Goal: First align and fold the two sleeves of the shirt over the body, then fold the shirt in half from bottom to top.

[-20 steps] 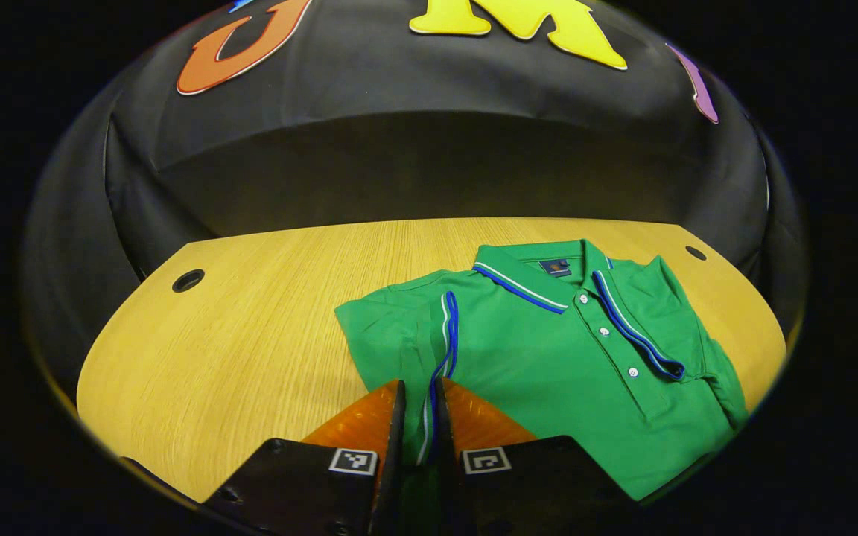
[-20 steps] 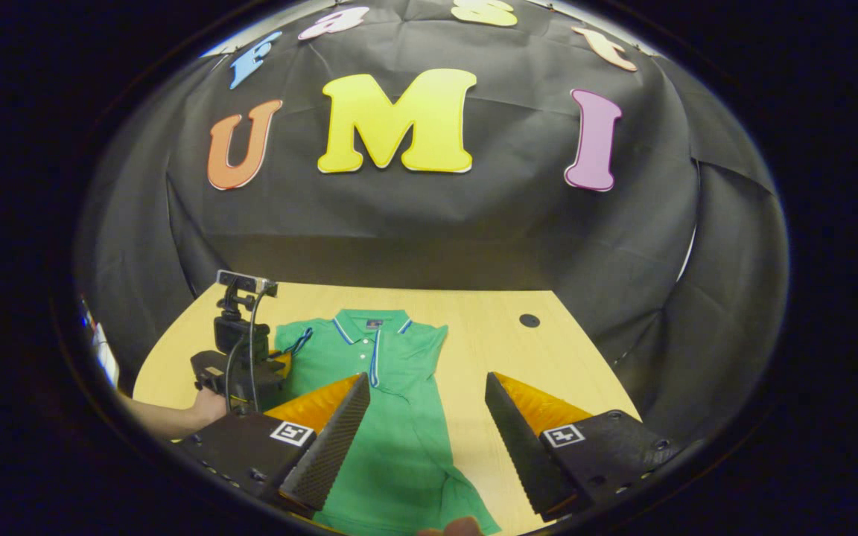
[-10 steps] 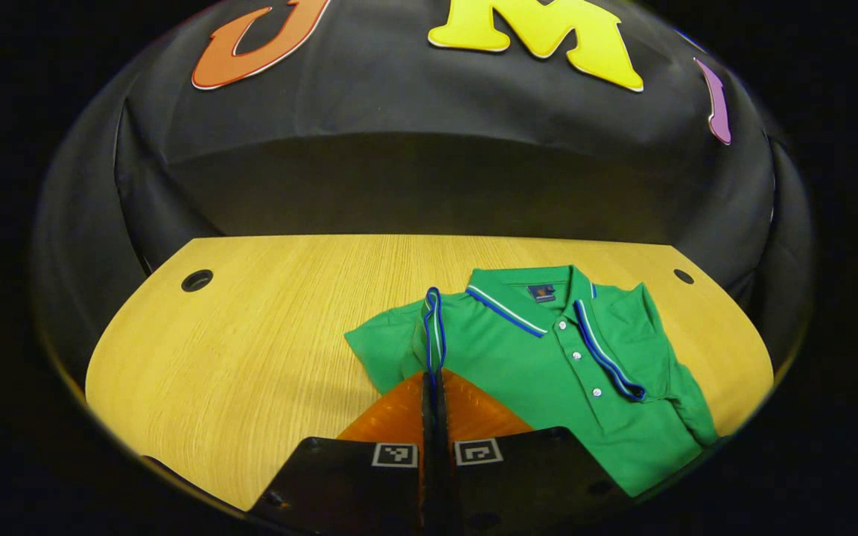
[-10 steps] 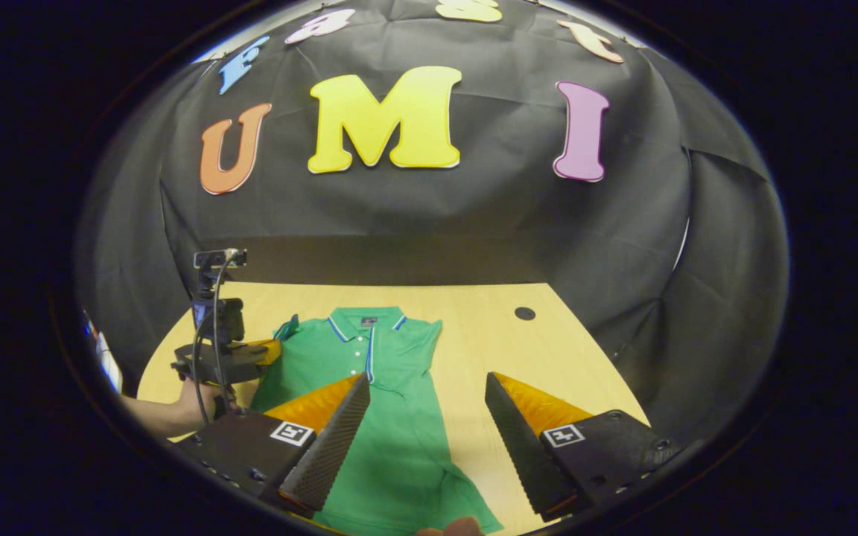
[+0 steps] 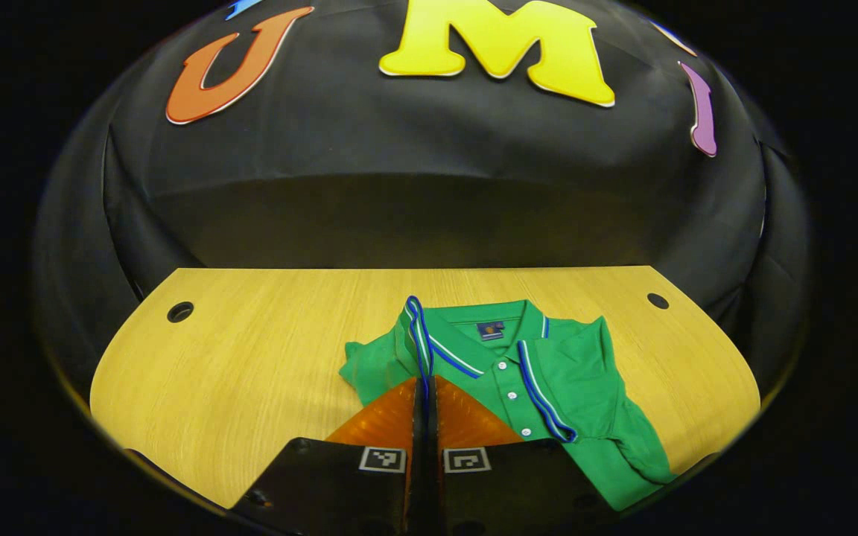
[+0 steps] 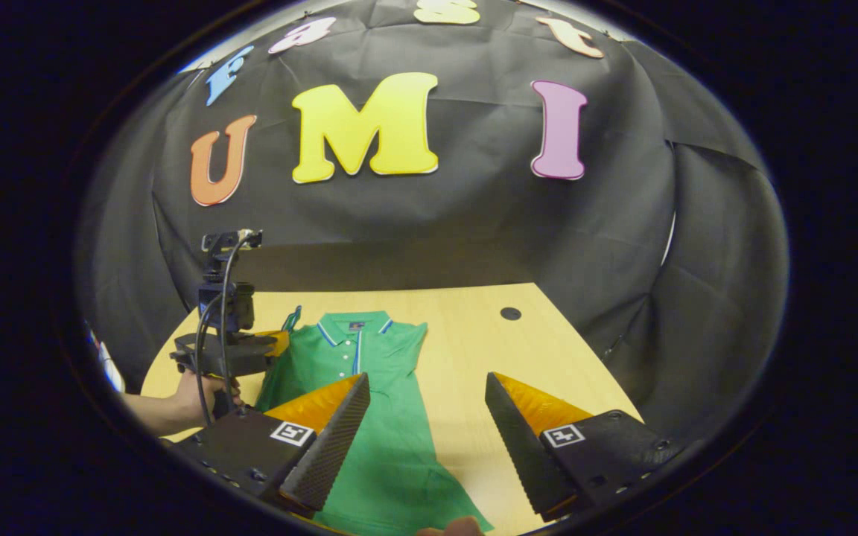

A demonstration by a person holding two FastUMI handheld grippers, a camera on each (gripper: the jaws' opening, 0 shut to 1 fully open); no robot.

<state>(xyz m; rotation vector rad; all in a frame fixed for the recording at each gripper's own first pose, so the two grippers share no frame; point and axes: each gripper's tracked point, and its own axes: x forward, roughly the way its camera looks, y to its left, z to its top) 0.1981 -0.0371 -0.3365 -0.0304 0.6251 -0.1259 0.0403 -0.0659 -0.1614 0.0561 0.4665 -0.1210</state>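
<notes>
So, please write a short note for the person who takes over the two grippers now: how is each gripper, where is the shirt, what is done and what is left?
Left gripper: shut on the left sleeve at its blue-striped cuff, lifted above the shirt's shoulder.
Right gripper: open, holding nothing, above the lower part of the shirt.
Shirt: green polo, front up on the wooden table, collar toward the far wall.
Done: the right sleeve looks already folded over the body.
Left: lay the left sleeve over the body and release it, then fold the shirt in half from bottom to top.
</notes>
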